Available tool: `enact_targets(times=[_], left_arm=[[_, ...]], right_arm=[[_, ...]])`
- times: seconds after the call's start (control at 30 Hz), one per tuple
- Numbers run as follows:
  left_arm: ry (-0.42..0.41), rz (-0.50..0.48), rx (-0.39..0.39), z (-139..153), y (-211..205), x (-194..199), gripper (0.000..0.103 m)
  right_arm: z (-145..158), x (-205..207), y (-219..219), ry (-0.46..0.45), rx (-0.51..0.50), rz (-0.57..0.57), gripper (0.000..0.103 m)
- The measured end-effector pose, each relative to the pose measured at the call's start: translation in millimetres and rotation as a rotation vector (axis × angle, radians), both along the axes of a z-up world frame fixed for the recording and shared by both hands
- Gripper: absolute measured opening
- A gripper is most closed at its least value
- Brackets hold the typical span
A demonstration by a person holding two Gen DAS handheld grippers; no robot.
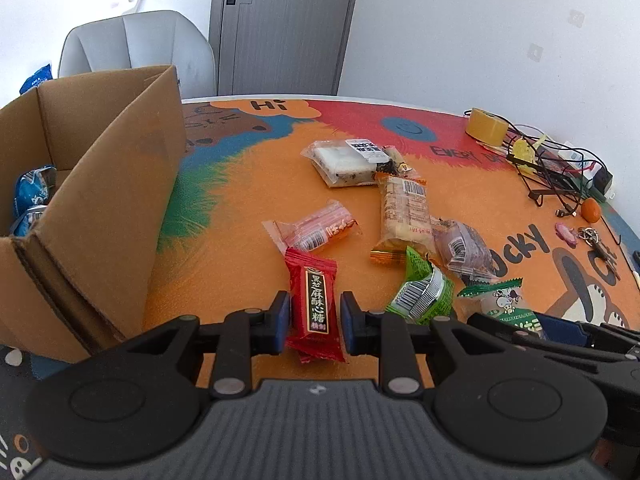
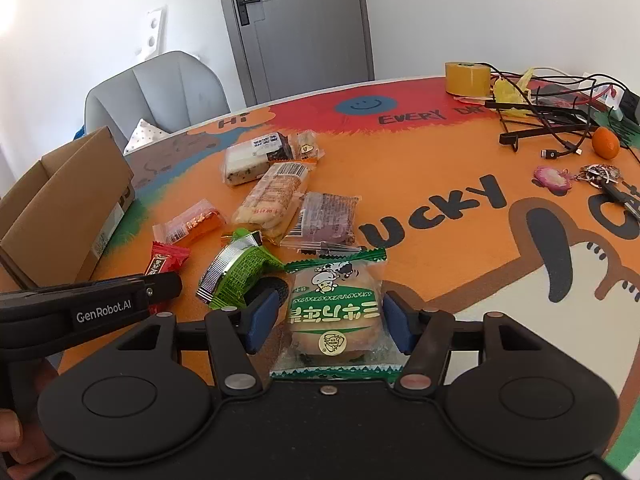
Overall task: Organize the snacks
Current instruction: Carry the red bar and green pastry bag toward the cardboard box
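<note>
A red candy packet [image 1: 316,300] with gold lettering lies on the orange mat, and my left gripper [image 1: 315,320] is shut on it, one blue pad against each long edge. The right wrist view shows the same red packet [image 2: 166,262] poking out past the left gripper's tips. My right gripper [image 2: 331,320] is shut on a green-and-clear bun packet [image 2: 334,312] with a cartoon cow, its pads at the wrapper's sides. That bun packet [image 1: 506,304] sits right of the left gripper. An open cardboard box [image 1: 100,184] stands at the left with blue packets [image 1: 34,188] inside.
Loose snacks lie beyond the grippers: a green packet [image 2: 236,276], a purple one [image 2: 326,216], a long biscuit pack [image 2: 274,196], a white cake [image 2: 252,160], a clear orange candy [image 2: 192,224]. Tape roll [image 2: 467,78], cables [image 2: 560,116], orange fruit [image 2: 606,142], keys [image 2: 600,174] crowd the far right. A grey chair [image 2: 156,88] stands behind.
</note>
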State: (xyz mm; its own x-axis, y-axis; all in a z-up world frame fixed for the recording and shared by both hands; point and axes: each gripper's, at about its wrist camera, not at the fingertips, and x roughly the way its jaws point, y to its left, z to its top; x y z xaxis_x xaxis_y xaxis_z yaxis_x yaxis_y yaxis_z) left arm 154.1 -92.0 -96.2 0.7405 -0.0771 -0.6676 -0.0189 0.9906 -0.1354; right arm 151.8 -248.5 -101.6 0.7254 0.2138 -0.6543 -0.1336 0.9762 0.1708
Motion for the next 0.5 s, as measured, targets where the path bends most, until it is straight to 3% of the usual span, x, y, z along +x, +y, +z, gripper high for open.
enact_targets(times=[0.1,0.17,0.5], left_arm=[[-0.005,-0.013,0.037,-1,-4,0,0.022],[-0.006,-0.020,0.041,-1,-2,-1,0.019],[-0.034,-0.026,0.011,20,1,-14,0.018]], right_arm=[[-2,-2,4,-0.016,-0.034,0.009,0.058],[-1,-4,5,-0.021,-0.054,0.000,0.051],[12,-12,-8,-0.044,0.036,-0.020,0.049]])
